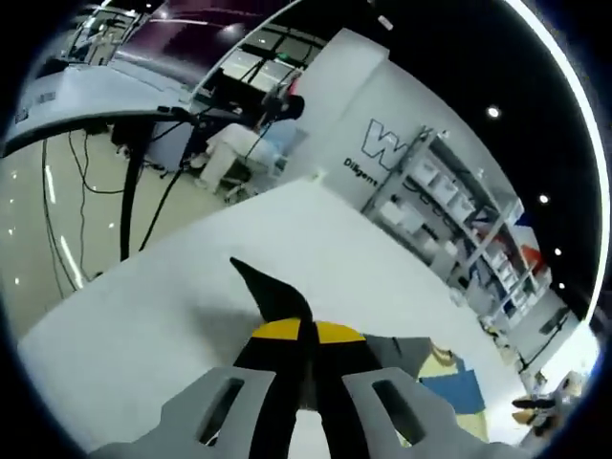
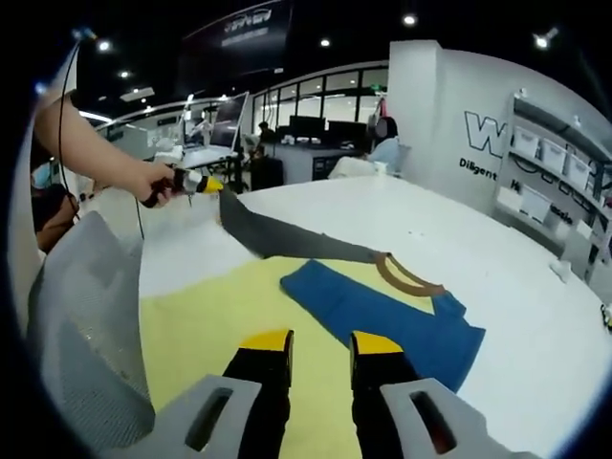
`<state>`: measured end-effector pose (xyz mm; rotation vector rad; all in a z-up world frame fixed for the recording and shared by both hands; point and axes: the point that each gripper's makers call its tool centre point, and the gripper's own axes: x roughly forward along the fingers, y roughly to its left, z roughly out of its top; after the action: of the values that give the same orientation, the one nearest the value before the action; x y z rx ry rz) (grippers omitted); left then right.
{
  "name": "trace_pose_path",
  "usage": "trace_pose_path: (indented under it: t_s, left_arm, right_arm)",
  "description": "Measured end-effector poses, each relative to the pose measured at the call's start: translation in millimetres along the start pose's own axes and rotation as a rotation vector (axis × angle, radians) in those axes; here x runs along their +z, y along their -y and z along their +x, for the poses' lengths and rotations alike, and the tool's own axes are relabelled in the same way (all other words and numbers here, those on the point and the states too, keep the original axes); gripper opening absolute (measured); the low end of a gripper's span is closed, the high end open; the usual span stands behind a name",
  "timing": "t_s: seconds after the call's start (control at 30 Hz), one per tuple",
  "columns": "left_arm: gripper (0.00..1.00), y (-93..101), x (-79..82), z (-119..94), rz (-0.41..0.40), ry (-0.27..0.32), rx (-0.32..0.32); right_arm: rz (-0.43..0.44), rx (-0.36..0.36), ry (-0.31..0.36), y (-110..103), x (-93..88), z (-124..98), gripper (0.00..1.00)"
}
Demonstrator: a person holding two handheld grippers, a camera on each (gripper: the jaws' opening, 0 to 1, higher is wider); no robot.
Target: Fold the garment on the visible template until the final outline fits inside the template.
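Note:
The garment is a T-shirt with a yellow body (image 2: 220, 316), a blue sleeve (image 2: 382, 311), a brown collar (image 2: 406, 275) and grey panels, lying on the white table (image 2: 516, 287). My left gripper (image 1: 306, 330) is shut on a dark grey edge of the garment (image 1: 273, 287), which sticks up past the jaws. In the right gripper view a hand holds that left gripper (image 2: 215, 186) and lifts the grey strip (image 2: 287, 239) off the table. My right gripper (image 2: 320, 344) hovers open over the yellow body with nothing between its jaws. No template outline is discernible.
A loose grey fold (image 2: 86, 316) hangs at the left of the right gripper view. Shelving with bins (image 1: 459, 220) lines the wall beyond the table (image 1: 316, 239). Desks with monitors (image 2: 306, 124) and cables on stands (image 1: 129, 182) stand past the table's far edge.

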<state>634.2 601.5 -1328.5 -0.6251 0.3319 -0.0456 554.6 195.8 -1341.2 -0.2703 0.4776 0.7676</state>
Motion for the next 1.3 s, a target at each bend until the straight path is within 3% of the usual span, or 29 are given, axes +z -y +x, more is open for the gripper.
trace_pose_path:
  t_s: [0.37,0.63,0.77,0.97,1.3]
  left_arm:
    - [0.01,131.0,18.4,25.1,0.102,-0.005,-0.321]
    - [0.01,204.0,15.1,45.8,0.168,-0.055,-0.487]
    - [0.01,238.7,1.6,55.2,0.194,-0.097,-0.560]
    - [0.01,287.4,-38.2,65.7,0.241,-0.190,-0.666]
    - [0.01,336.6,-99.5,86.5,0.286,-0.298,-0.754]
  right_arm:
    - [0.038,-0.026,0.036,5.1,-4.4,-9.8,0.18]
    - [0.069,-0.042,0.054,8.5,-11.0,-14.7,0.18]
    - [0.083,-0.049,0.064,10.6,-13.8,-15.6,0.18]
    - [0.105,-0.058,0.074,14.9,-17.8,-17.7,0.18]
    - [0.135,-0.071,0.072,22.8,-30.1,-21.7,0.18]
